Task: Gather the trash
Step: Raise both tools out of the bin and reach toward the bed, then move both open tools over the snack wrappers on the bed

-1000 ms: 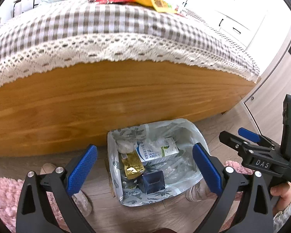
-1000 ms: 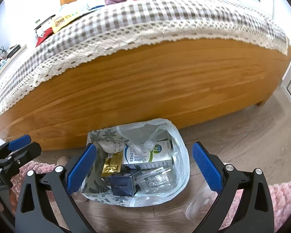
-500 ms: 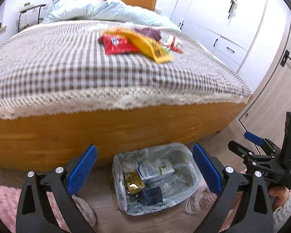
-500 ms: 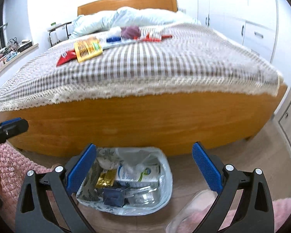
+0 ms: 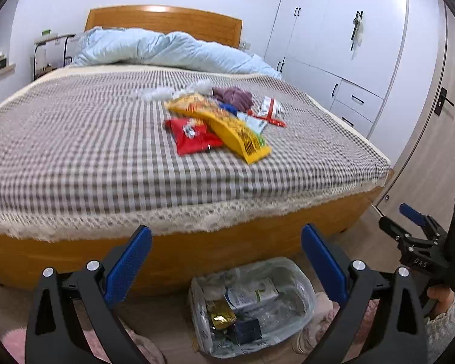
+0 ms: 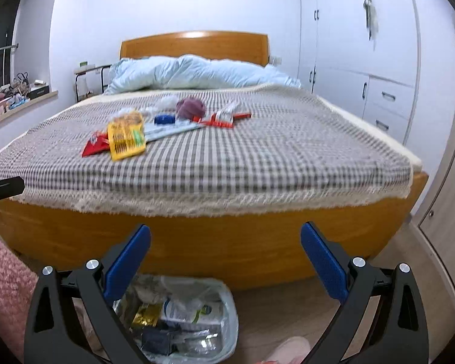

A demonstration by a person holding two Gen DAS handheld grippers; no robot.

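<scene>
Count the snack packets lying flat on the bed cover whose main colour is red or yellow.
2: a yellow packet mid-bed, and a red packet beside it, partly under its edge. More may hide in the pile behind them.

Both wrist views look from low at the foot of the bed [image 5: 136, 157] toward the headboard [image 6: 194, 47], left one from further left, both sharing the trash bag [image 5: 300, 291] below.

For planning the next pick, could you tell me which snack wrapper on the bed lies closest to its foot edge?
The long yellow wrapper; its barcode end reaches nearer the foot edge than the red packet beside it.
</scene>
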